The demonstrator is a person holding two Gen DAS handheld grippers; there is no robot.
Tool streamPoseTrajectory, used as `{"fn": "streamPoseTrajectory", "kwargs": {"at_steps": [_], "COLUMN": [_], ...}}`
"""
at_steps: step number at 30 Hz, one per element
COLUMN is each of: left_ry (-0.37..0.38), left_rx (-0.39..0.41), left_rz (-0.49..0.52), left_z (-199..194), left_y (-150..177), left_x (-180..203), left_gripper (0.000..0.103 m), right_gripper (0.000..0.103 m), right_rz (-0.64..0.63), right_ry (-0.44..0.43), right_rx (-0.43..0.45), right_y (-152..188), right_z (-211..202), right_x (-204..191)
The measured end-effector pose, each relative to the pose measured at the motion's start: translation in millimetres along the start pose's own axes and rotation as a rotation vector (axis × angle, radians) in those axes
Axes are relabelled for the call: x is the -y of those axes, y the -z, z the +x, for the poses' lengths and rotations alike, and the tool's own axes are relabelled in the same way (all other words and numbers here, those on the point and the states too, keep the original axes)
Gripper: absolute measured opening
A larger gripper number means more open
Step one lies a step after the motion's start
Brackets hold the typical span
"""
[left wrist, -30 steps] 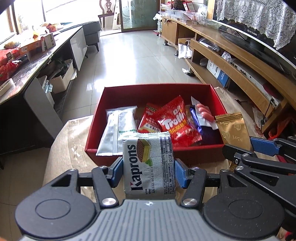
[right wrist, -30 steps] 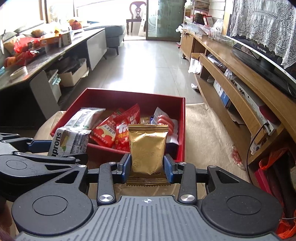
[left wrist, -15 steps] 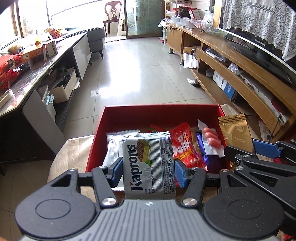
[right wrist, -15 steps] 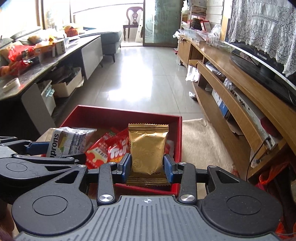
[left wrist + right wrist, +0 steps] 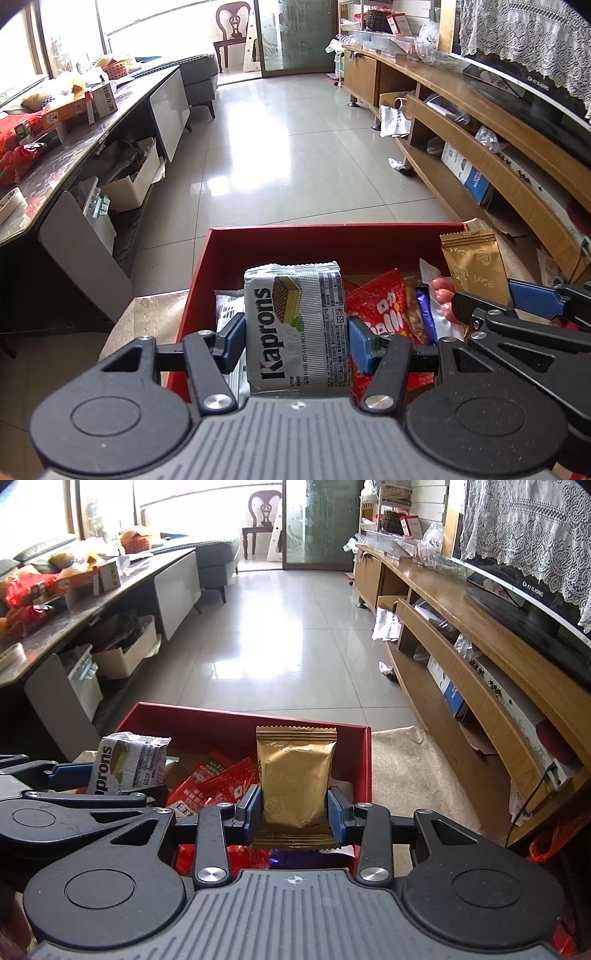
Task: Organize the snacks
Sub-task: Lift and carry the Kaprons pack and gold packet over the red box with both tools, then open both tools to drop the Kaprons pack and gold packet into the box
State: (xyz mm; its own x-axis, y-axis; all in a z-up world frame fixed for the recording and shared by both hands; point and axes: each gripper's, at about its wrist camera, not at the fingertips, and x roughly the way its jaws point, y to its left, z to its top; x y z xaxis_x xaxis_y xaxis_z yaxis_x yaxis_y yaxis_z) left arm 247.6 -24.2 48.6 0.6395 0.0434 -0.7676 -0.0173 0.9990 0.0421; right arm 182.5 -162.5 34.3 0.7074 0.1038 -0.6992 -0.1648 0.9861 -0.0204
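Left gripper (image 5: 297, 338): clamped on silver Kaprons wafer pack (image 5: 297, 328), blue pads pressing both sides; pack upright, held over near-left part of red box (image 5: 280, 243).
Right gripper (image 5: 294, 808): clamped on gold pouch (image 5: 294, 779), pads on both edges; pouch upright, over right side of the box, near its right wall.
Red box: open top, sits on beige cloth-covered surface (image 5: 413, 771); floor tiles beyond.
In box: red Trolli bag (image 5: 380, 314), white/silver packet (image 5: 229, 314) under the wafer pack, sausage pack (image 5: 441, 295), blue-purple wrapper (image 5: 424, 314), other red bags.
Both grippers: side by side, left one visible at left edge of right wrist view.
Bkgd: wooden TV unit (image 5: 480, 635) right, cluttered dark counter (image 5: 55, 147) left.
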Motion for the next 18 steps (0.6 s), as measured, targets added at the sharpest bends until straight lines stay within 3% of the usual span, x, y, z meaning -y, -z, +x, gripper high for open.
{"fn": "streamPoseTrajectory", "kwargs": {"at_steps": [18], "left_ry": [-0.052], "left_rx": [-0.037], "left_rz": [0.02], "left_z": [39.8], "left_y": [0.0], "left_x": [7.5], "left_gripper": [0.052], "right_gripper": [0.047], "right_rz": [0.008], "right_ry": [-0.007], "right_rx": [-0.046], "right_y": [4.5], "right_z": [37.8], "right_x": [1.4]}}
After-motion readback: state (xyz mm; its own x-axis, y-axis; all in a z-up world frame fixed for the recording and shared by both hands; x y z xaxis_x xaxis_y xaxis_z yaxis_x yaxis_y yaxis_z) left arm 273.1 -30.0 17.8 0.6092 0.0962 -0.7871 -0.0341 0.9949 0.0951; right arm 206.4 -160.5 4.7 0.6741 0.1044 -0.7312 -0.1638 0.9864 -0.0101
